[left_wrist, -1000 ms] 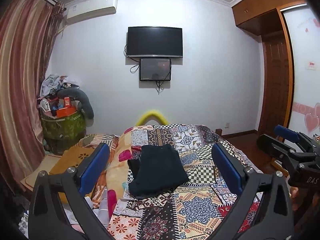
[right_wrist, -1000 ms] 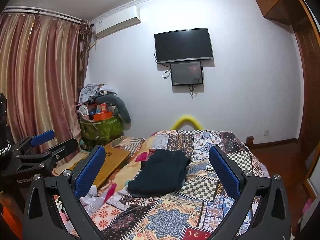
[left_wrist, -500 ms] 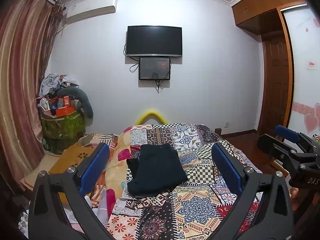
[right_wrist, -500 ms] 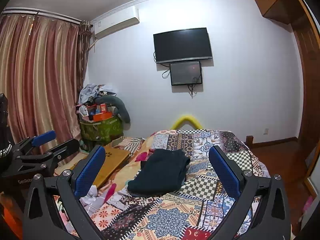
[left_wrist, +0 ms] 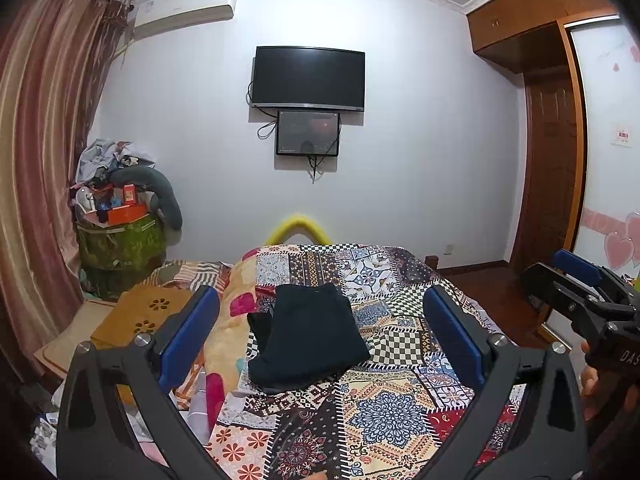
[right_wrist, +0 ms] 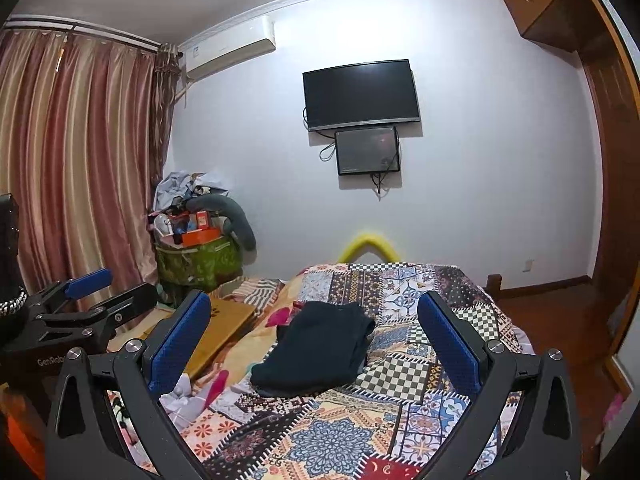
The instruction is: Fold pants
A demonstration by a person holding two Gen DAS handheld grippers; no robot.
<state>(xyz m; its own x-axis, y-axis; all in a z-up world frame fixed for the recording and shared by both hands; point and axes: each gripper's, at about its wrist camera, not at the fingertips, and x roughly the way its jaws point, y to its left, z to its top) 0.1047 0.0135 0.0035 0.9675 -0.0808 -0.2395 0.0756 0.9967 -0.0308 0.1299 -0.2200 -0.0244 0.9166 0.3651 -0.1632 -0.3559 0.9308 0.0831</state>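
both jaws gape empty above the bed; folded dark pants lie there, folds indistinct.

Ahead of me a bed spread with a bright patchwork quilt runs to a white wall carrying a black flat television above a smaller dark screen. Striped pink curtains hang left, beside a green fabric bin heaped with clutter.
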